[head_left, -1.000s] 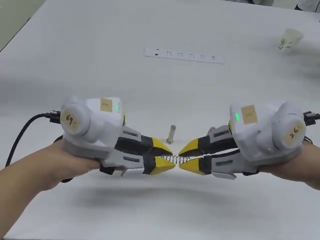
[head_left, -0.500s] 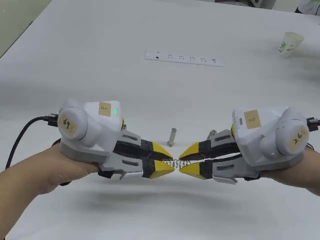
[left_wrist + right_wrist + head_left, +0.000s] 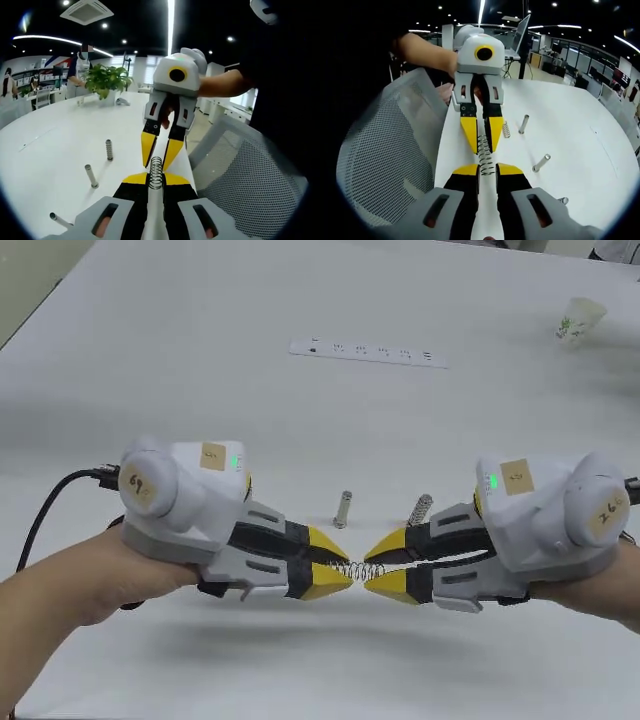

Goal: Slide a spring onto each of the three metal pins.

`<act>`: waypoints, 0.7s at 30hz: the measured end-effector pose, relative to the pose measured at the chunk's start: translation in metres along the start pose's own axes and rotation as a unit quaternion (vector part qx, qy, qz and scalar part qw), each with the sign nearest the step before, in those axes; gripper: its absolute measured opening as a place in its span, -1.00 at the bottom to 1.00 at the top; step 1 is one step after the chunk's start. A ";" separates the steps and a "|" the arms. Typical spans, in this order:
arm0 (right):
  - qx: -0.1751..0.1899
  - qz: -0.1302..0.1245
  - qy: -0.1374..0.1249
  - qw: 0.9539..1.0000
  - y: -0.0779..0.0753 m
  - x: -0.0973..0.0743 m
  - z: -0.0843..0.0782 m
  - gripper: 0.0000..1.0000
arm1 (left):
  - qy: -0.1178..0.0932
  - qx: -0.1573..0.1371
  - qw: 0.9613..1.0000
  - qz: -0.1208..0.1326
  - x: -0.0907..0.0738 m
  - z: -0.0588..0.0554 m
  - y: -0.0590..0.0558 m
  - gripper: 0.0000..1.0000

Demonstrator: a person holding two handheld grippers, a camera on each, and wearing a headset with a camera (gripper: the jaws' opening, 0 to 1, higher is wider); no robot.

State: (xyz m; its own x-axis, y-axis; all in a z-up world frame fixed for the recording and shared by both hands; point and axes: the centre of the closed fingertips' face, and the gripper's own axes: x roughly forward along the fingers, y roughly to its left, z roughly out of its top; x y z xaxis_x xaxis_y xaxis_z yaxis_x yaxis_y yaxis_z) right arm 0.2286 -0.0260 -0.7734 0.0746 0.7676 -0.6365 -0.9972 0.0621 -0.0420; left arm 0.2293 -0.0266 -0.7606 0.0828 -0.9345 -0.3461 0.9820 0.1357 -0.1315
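Drawing back rightward since a second ago, the right gripper (image 3: 368,572) is uncovering a sprung pin (image 3: 421,508) that its body was hiding. The spring (image 3: 359,569) is hanging level above the table (image 3: 300,420), spanning the gap between the two tools. The left gripper (image 3: 349,574) is clamping one end between its yellow jaws. The right gripper is pinching the other end at its very tips, with its jaws standing a little wider. Both tools are pointing at each other, tips near but not touching. Just beyond the tips a bare pin (image 3: 343,510) is standing upright, and the sprung pin is standing beside the right gripper's upper jaw. In the left gripper view a third pin (image 3: 57,218) is showing low on the left, nearer that tool than the other two. The left hand (image 3: 110,575) and right hand (image 3: 600,585) are wrapping the tool bodies, and a cable (image 3: 50,502) is trailing from the left one. Far beyond the tools a strip (image 3: 367,352) is lying flat, with a cup (image 3: 581,319) off beyond the right gripper.
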 end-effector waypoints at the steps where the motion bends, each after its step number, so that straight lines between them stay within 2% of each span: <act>1: 0.001 0.000 0.003 1.000 0.000 0.000 -0.002 -0.78 | -0.001 -0.001 1.000 0.000 0.000 0.000 0.000 -0.96; 6: 0.008 -0.002 0.003 1.000 -0.001 -0.002 -0.007 -0.80 | 0.001 -0.001 1.000 -0.002 0.000 0.000 -0.001 -0.96; 21: 0.016 -0.004 -0.011 1.000 -0.001 -0.006 0.000 -0.85 | 0.001 -0.009 1.000 -0.003 -0.001 -0.001 0.000 -0.96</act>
State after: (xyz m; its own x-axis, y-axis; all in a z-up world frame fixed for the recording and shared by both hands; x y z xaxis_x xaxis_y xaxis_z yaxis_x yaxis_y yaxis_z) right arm 0.2295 -0.0308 -0.7690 0.0824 0.7814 -0.6185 -0.9959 0.0878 -0.0218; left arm 0.2288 -0.0258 -0.7613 0.0773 -0.9345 -0.3474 0.9792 0.1367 -0.1500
